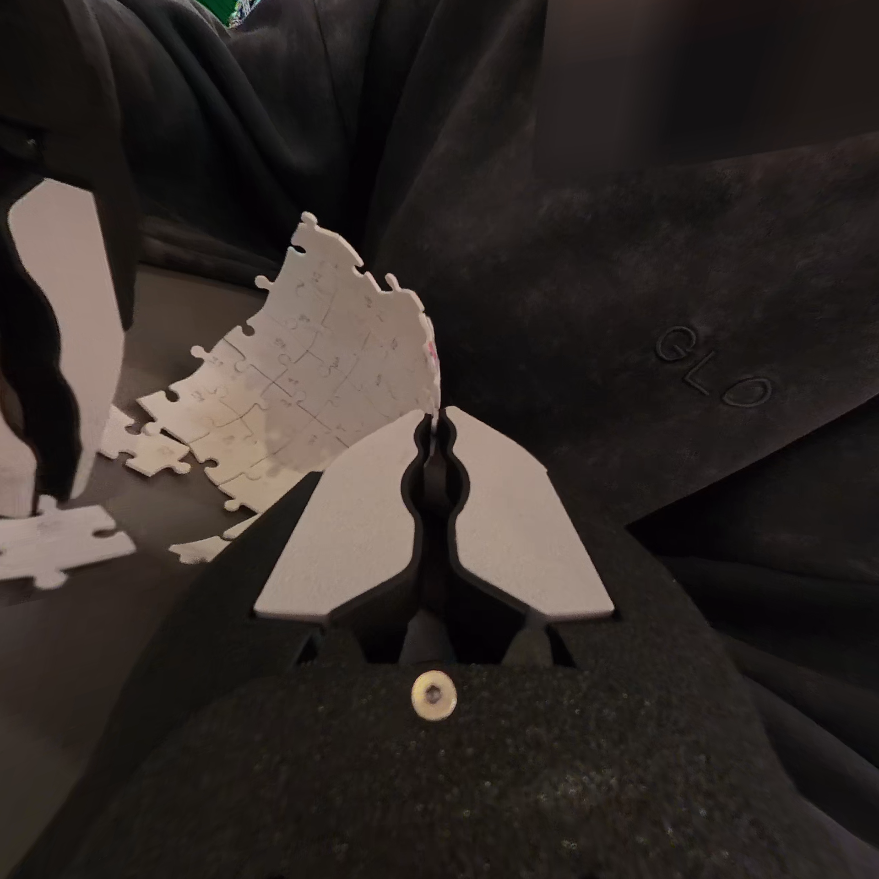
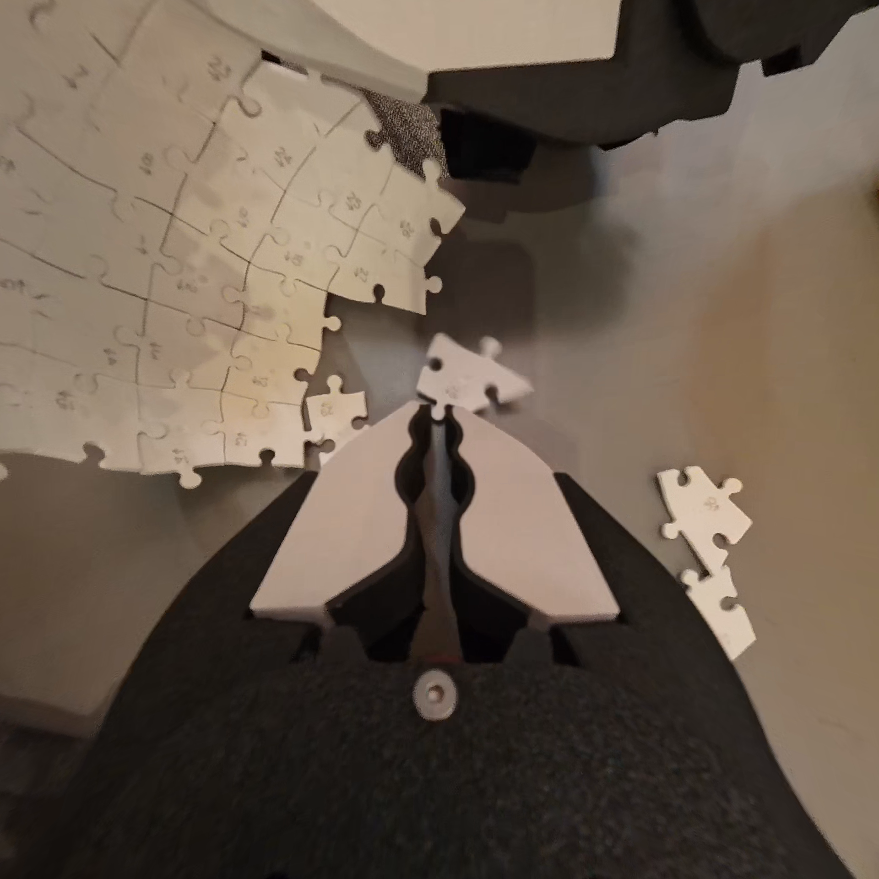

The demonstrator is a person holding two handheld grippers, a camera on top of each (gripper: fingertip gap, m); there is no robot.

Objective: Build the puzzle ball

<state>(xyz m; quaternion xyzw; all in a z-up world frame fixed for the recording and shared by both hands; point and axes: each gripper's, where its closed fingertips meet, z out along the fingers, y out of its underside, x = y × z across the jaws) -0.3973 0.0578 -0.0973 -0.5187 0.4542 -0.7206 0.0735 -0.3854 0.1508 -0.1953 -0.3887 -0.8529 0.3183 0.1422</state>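
Observation:
My left gripper [image 1: 435, 418] is shut on the right edge of the curved, assembled white puzzle section [image 1: 309, 380] and holds it upright over the dark table [image 1: 95, 689]. The section fills the upper left of the right wrist view [image 2: 166, 261]. My right gripper [image 2: 437, 414] points down at the table, its fingertips closed on the knob of a loose white puzzle piece [image 2: 468, 376], which looks blurred. In the left wrist view that gripper's fingers [image 1: 62, 333] stand at the far left over the same piece [image 1: 62, 537].
Loose white pieces lie on the table: two at the right [image 2: 704, 513] [image 2: 723, 613], and one [image 2: 335, 409] by the section's lower edge. A person's dark clothing [image 1: 571, 238] fills the background behind the section. The left gripper's body [image 2: 523, 57] is at the top. My hands' fingertips stand some 12 centimetres from each other.

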